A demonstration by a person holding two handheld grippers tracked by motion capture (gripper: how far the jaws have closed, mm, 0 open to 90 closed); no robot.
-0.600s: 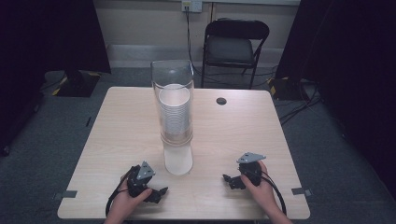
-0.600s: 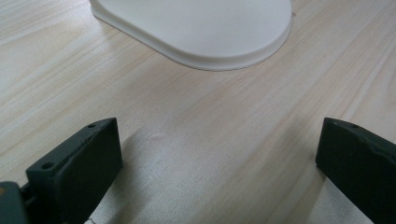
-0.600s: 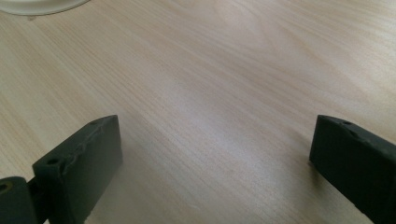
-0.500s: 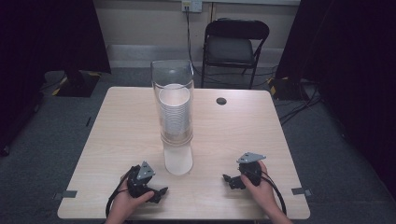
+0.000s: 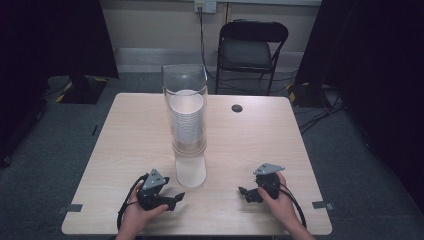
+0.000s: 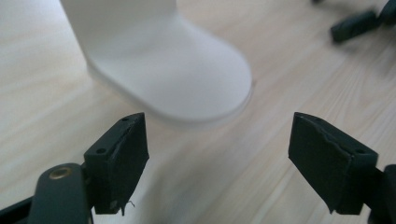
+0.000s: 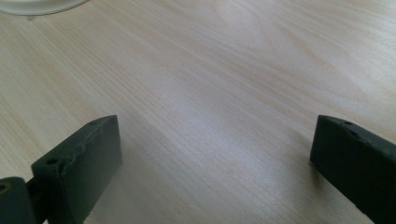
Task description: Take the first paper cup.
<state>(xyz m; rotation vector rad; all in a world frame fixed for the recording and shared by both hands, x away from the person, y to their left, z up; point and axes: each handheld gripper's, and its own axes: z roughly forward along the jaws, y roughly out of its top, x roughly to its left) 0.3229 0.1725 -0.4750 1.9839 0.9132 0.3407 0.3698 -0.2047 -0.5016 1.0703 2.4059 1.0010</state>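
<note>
Tall cup stack (image 5: pixel 189 145) stands upright inside a clear tube (image 5: pixel 184 85), mid-bench toward the near edge. Left gripper (image 5: pixel 172 199) and right gripper (image 5: pixel 246 193) rest near that edge, fingers open and empty. Risk: a low sideways nudge likely topples the stack.

1. A stack of cups (image 5: pixel 188 131) is standing inside a tall tube (image 5: pixel 185 125) at the centre of the table (image 5: pixel 125 135).
2. The left gripper (image 5: pixel 172 199) is resting at seven o'clock of the tube, near its base.
3. The right gripper (image 5: pixel 246 194) is lying at four o'clock, farther off.
4. A small disc (image 5: pixel 237 108) is sitting at one o'clock.
5. A chair (image 5: pixel 252 47) is standing behind the table at twelve o'clock.
</note>
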